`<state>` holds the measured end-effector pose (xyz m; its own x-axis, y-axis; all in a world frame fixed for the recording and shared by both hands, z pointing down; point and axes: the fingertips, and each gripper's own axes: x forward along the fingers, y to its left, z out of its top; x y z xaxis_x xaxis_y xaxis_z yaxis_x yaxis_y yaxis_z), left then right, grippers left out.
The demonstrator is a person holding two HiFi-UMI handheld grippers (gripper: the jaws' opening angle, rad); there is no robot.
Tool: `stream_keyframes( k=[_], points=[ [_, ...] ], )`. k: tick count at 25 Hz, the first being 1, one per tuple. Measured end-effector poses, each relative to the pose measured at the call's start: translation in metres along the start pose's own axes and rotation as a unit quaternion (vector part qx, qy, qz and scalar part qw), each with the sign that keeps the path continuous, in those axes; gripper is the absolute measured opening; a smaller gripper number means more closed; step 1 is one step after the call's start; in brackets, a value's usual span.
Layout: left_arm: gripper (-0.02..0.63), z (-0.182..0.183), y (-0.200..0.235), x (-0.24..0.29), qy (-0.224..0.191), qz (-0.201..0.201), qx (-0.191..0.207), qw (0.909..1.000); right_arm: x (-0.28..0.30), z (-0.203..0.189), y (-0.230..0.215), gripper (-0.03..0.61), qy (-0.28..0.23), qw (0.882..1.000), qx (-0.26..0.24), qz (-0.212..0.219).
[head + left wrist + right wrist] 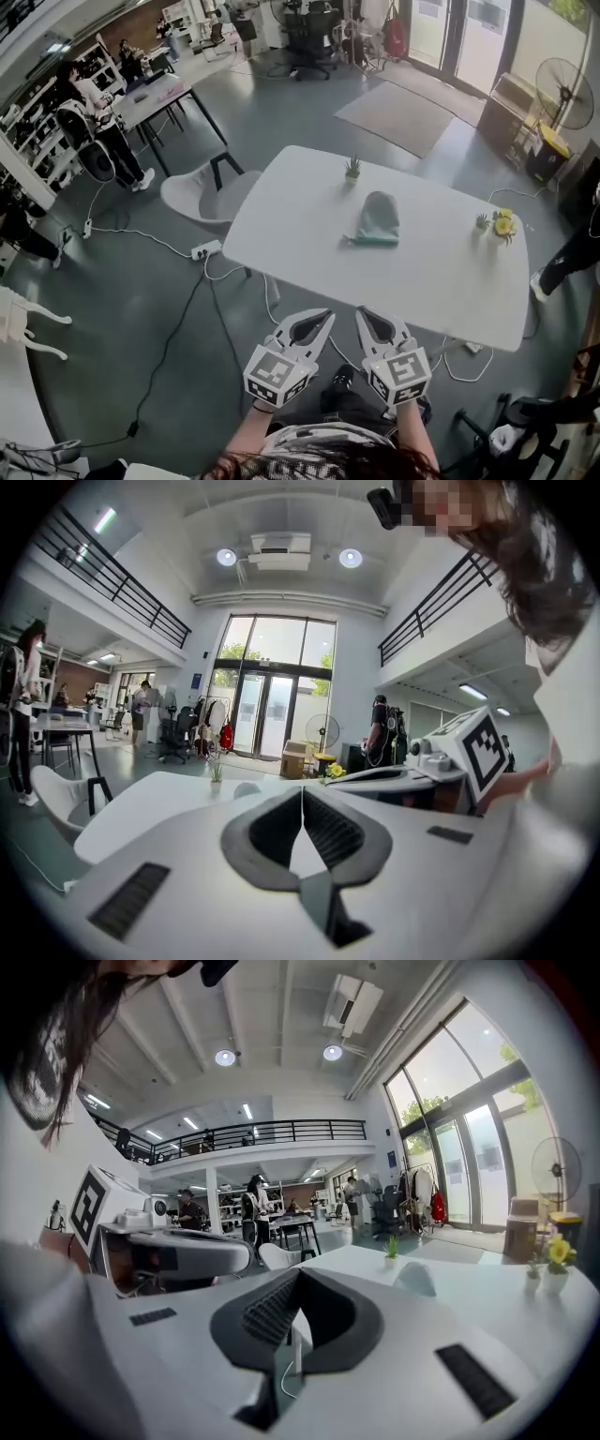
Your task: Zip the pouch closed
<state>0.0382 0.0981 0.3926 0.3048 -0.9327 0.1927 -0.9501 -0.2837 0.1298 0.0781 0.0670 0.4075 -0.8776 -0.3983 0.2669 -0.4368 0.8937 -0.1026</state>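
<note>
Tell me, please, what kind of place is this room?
Probably an open office or workshop hall: a white table on a grey floor, office chairs by tall glass doors, and a railed mezzanine above.

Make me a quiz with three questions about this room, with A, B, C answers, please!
1. Where on the white rectangular table does the soft grey-green fabric pouch lie? A near its middle; B hanging off an edge; C underneath it.
2. What colour are the flowers in the small pot at the table's right end in the head view? A red; B yellow; C blue.
3. How do the left gripper and right gripper stand? A wide open; B shut on the pouch; C shut, holding nothing.
Answers: 1 A, the pouch rests mid-table. 2 B, the blooms are yellow. 3 C, each gripper view shows its jaws together and empty.
</note>
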Motion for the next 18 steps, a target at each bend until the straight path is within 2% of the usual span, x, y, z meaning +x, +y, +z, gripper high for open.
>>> stream_keyframes(
  k=[8,12,18],
  points=[
    [0.012,0.008,0.02,0.064,0.017,0.007,0.009,0.9998,0.034,0.003,-0.059,-0.003,0.005,1.0,0.008,0.014],
    [0.012,0.012,0.022,0.081,0.022,0.006,0.022,0.9995,0.045,0.003,-0.069,-0.003,0.006,1.0,0.01,0.023],
    [0.012,0.016,0.033,0.086,0.029,0.015,0.02,0.9993,0.054,0.003,-0.073,-0.003,0.011,0.999,0.017,0.03]
  ],
)
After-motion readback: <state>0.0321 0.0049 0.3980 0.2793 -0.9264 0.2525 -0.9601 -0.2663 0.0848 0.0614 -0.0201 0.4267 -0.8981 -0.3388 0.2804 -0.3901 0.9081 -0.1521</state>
